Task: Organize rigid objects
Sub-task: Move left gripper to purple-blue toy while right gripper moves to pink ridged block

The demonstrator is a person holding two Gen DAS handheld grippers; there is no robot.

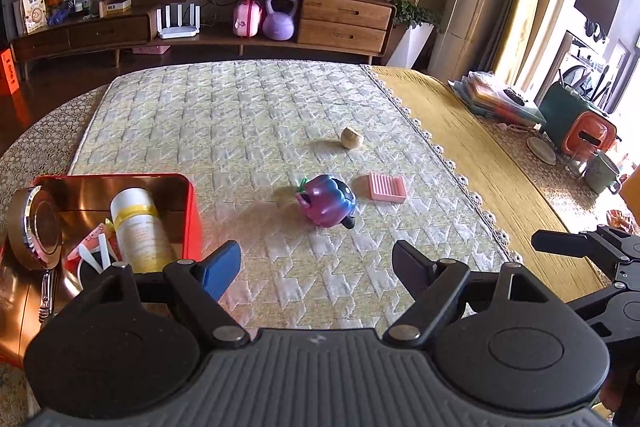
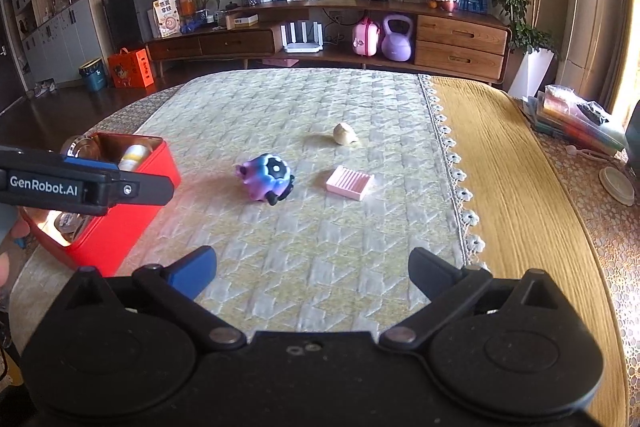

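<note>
A purple-blue toy figure [image 1: 328, 201] [image 2: 267, 178] lies on its side in the middle of the quilted mat. To its right rests a pink ribbed block [image 1: 387, 187] [image 2: 350, 182], and farther back a small cream shell-like piece [image 1: 351, 137] [image 2: 345, 134]. A red tin box [image 1: 191, 219] [image 2: 120, 227] at the left holds a white-and-yellow bottle [image 1: 138, 227], a round gold tin and small utensils. My left gripper [image 1: 316, 267] hovers open just right of the box, nothing between its fingers. My right gripper [image 2: 312, 271] stands wide open over the near mat, also with nothing in it.
The mat lies on a table with a yellow cloth [image 1: 480, 155] to the right. On the far right stand a stack of folders [image 1: 496, 99], a mug [image 1: 602, 171], a saucer and an orange appliance. A wooden sideboard [image 1: 344, 23] runs behind.
</note>
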